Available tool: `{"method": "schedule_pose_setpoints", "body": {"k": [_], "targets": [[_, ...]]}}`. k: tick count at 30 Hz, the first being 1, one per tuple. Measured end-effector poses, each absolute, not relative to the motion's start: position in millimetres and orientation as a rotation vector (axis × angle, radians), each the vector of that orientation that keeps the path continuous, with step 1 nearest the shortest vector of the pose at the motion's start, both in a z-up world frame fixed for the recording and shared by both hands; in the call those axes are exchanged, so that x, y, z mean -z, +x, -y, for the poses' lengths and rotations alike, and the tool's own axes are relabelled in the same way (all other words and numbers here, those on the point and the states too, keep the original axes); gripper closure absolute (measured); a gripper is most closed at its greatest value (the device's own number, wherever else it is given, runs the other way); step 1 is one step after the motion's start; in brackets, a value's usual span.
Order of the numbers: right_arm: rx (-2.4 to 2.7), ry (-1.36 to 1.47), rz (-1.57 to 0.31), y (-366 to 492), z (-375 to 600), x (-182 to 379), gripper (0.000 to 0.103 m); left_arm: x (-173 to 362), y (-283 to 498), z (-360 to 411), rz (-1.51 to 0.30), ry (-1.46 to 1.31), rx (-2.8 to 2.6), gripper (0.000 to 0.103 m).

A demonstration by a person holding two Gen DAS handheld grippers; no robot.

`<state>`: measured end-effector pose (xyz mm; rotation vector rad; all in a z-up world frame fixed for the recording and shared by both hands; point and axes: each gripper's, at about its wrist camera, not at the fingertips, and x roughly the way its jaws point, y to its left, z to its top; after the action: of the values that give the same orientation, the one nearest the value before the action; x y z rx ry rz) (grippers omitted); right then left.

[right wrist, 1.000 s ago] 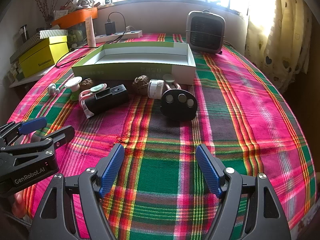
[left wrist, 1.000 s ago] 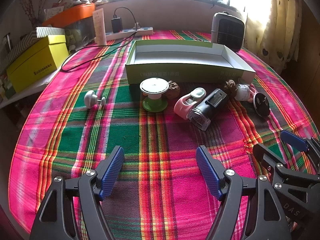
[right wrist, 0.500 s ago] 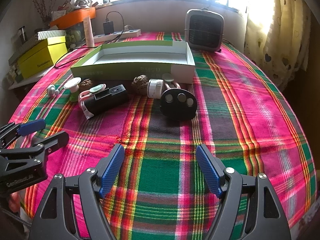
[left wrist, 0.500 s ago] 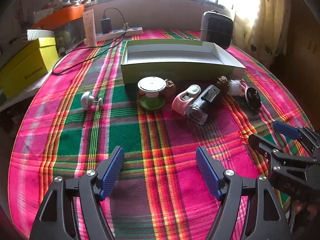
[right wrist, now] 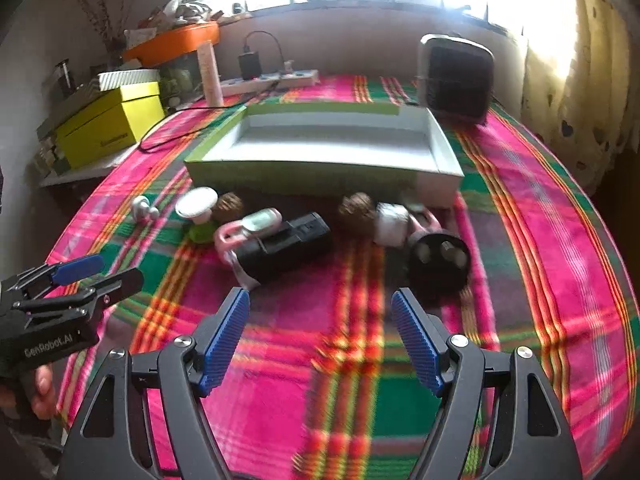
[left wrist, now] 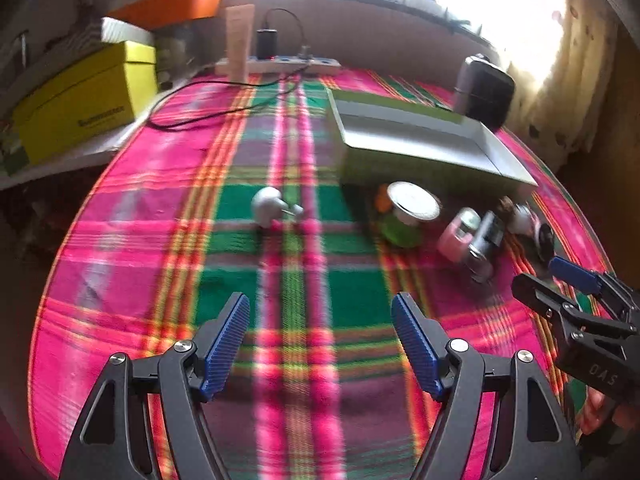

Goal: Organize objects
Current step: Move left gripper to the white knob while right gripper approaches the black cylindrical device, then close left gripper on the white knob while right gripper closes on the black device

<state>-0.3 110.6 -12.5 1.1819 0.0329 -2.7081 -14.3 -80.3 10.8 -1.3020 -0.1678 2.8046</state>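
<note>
On the plaid tablecloth [right wrist: 540, 240], a shallow green-sided tray with a white interior [right wrist: 320, 168] sits toward the window, nothing visible inside it. Along its near wall lies a row of small objects, all outside the tray: white knob-shaped piece [right wrist: 144, 206] at far left, then a green-based spool with a white top [right wrist: 198, 208], a brown walnut-like ball [right wrist: 230, 202] just behind it, a pink-and-white clip-like gadget [right wrist: 248, 228] touching a black cylindrical device [right wrist: 288, 244], a second brown ball [right wrist: 356, 206], a small white cylinder [right wrist: 390, 224] against a pink piece, and a black round case [right wrist: 438, 260] holding two pale discs.

Left gripper [left wrist: 320, 344]: jaws spread wide, nothing between the blue pads, poised above the cloth and aimed roughly at the white knob piece [left wrist: 272, 208]; frame blurred.

Right gripper [right wrist: 320, 340]: jaws likewise wide apart and holding nothing, near the black cylinder and round case, not touching either.

Background: grey space heater [right wrist: 456, 76] behind the tray's right end, yellow box [right wrist: 108, 124] on a side shelf at left, power strip [right wrist: 272, 78] by the wall.
</note>
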Motion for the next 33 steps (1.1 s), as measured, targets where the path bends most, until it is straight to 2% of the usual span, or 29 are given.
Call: {"method": "schedule_pose_setpoints", "body": {"k": [9,22,33], "targets": [[2.701,1.205,0.029,-18,-103,14,0.038,-17,-39,104,0.216,-1.281,-2.846,0.029],[2.685,1.213,0.055,-29,-96,12,0.038,-12,-68,111,0.244,-1.298,-2.862,0.03],[2.684,1.249,-0.003,-35,-87,17,0.038,-5,-77,112,0.229,-1.33,-2.85,0.031]]}}
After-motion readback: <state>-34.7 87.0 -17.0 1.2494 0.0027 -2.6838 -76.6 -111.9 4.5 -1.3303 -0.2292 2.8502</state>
